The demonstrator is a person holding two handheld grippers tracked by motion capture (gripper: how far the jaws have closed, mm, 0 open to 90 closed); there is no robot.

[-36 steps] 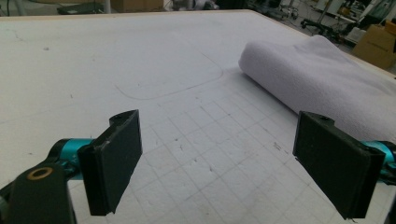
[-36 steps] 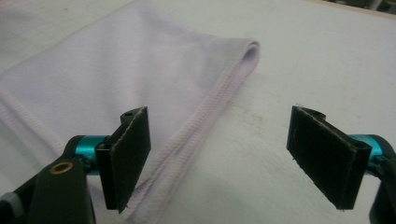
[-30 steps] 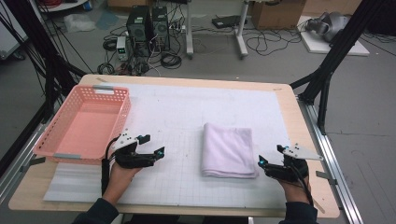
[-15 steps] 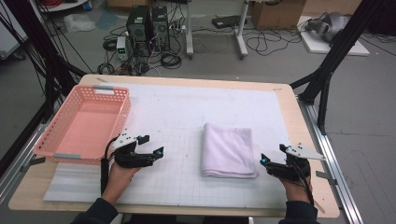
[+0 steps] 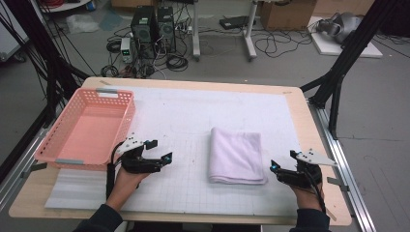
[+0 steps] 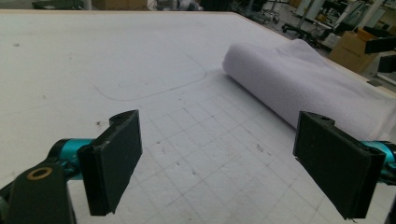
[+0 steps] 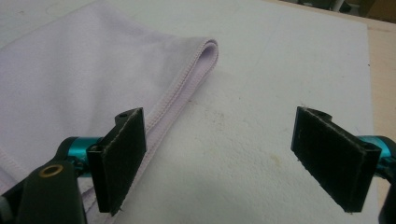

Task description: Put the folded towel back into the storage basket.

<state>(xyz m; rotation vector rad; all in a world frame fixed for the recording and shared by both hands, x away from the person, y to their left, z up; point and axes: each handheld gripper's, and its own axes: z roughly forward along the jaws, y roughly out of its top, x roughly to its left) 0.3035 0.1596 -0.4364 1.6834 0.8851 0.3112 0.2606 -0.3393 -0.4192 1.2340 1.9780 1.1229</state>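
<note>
My right gripper has its jaws spread wide with nothing between them; each jaw carries a flat, matte black pad on a teal mount, and the pad edges look slightly fuzzy. The left-hand pad in that view sits just above the stitched hem of the folded towel, though I cannot tell if it touches. The towel is pale lilac, soft and finely napped, folded into a rectangle with a rounded fold at its corner.

My left gripper is also wide open and empty, its rectangular black pads hovering over the white gridded mat. A faint pencilled curve is drawn on that mat; I can read no writing or labels anywhere.

From the high view, the left gripper is well apart from the towel, which lies on the mat right of centre, while the right gripper is just beside its near right corner. A pink plastic lattice basket stands at the left edge of the wooden table, close to my left hand.
</note>
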